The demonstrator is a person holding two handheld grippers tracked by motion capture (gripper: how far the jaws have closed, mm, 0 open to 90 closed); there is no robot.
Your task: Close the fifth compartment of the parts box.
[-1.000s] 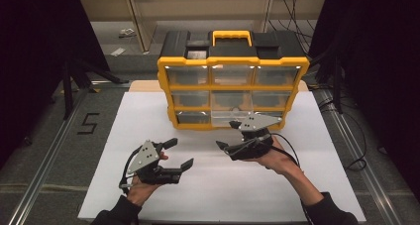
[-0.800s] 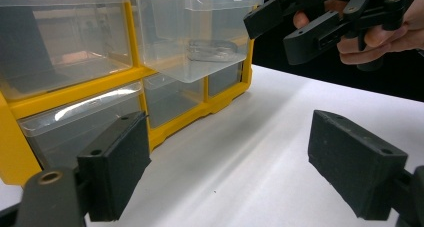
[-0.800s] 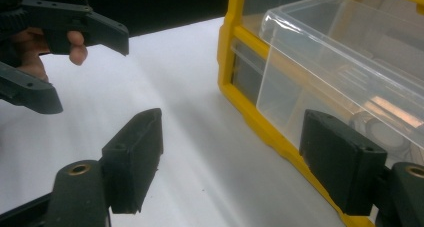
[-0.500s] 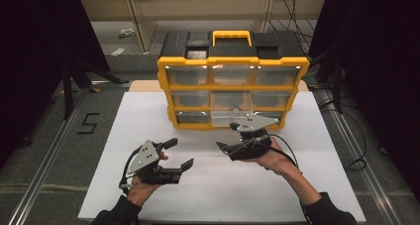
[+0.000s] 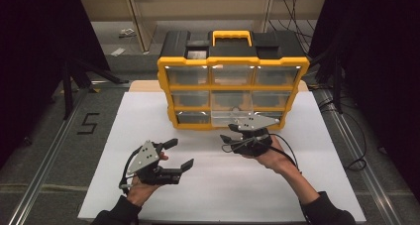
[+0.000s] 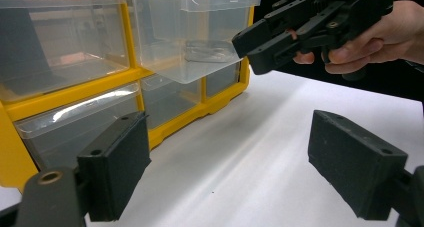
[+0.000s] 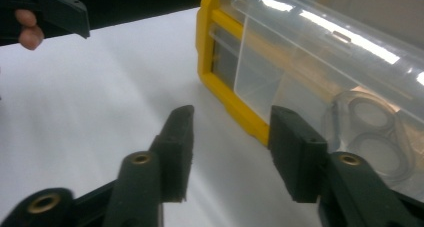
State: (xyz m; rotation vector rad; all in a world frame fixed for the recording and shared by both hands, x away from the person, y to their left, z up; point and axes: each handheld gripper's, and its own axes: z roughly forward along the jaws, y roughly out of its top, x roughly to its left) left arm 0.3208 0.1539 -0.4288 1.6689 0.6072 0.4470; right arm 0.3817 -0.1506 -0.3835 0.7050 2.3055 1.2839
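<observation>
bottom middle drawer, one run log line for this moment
drawer: pulled out, clear | right tool: at its front, jaws just closing, nothing gripped | left tool: open, apart on white sheet

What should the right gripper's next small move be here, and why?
Probably ease the right gripper forward so its jaws straddle the front lip of the pulled-out clear drawer, then close. Its jaws have just been closing, with nothing between them. The drawer juts from the yellow organizer, and the left gripper rests open, well clear.

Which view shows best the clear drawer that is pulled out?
The left gripper view: the pulled-out drawer juts from the yellow organizer. The high view has it small, behind the right hand-held gripper; the right gripper view gives a close part.
</observation>
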